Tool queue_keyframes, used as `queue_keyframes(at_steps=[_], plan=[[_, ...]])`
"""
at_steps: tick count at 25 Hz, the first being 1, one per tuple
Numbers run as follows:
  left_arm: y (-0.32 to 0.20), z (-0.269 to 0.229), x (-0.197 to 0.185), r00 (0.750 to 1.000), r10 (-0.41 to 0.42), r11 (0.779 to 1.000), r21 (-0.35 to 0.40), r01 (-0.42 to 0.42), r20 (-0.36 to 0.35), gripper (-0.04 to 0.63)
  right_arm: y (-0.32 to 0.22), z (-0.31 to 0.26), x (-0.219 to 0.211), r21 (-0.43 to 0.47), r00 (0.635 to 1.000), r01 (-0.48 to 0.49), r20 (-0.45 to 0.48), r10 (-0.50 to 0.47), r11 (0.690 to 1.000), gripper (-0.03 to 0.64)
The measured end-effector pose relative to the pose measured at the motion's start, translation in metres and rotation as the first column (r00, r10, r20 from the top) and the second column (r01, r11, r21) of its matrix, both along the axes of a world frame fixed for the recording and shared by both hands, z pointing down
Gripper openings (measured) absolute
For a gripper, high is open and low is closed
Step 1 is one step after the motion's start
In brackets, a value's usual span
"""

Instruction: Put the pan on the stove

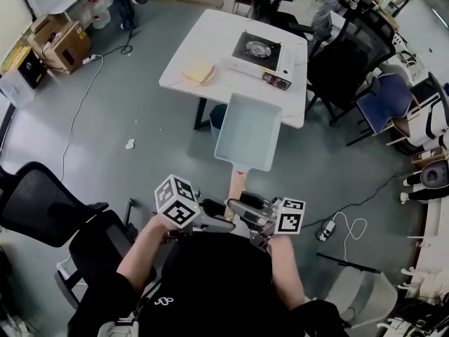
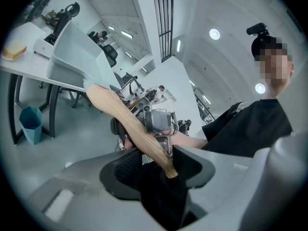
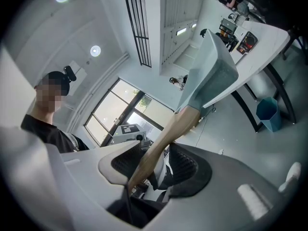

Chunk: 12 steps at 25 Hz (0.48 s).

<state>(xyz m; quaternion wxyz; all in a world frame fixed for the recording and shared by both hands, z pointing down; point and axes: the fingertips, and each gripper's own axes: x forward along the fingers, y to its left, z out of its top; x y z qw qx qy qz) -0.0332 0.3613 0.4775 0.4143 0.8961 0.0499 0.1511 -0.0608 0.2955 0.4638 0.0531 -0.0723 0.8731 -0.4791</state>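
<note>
— Two claws on one pan?

— Yes. The left claw (image 2: 159, 163) and the right claw (image 3: 155, 166) are both clamped on the wooden handle (image 1: 238, 182), one from each side, at the lower middle of the head view.

— Where is the pan itself?

— The pan (image 1: 247, 130), pale blue and square, is held up in the air at the centre of the frame, above the grey floor (image 1: 133, 118). Its far edge overlaps the near edge of the white bench (image 1: 210, 34) in that view.

— And the stove?

— The stove (image 1: 257, 50) sits on the bench, upper middle of the frame, apart from the pan.

— Anything else there?

— A yellow slab (image 1: 198, 71) lies on the bench to the left of the stove; it may be bread or a sponge, I cannot tell which. A blue bin (image 2: 32, 123) stands on the floor under the bench.
</note>
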Motion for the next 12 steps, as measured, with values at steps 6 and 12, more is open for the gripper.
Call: queue_keyframes(at_steps=[6,12], plan=[[-0.02,0.003,0.003,1.0,-0.017,1.0,-0.001,0.017,0.008,0.198,-0.019,0.003,0.003,0.001,1.0,0.011,0.01,-0.011,1.0,0.184],[-0.049,0.003,0.005,1.0,-0.028,1.0,0.002,0.028,0.01,0.198,-0.048,0.002,0.004,0.012,1.0,0.021,0.022,-0.021,1.0,0.186]])
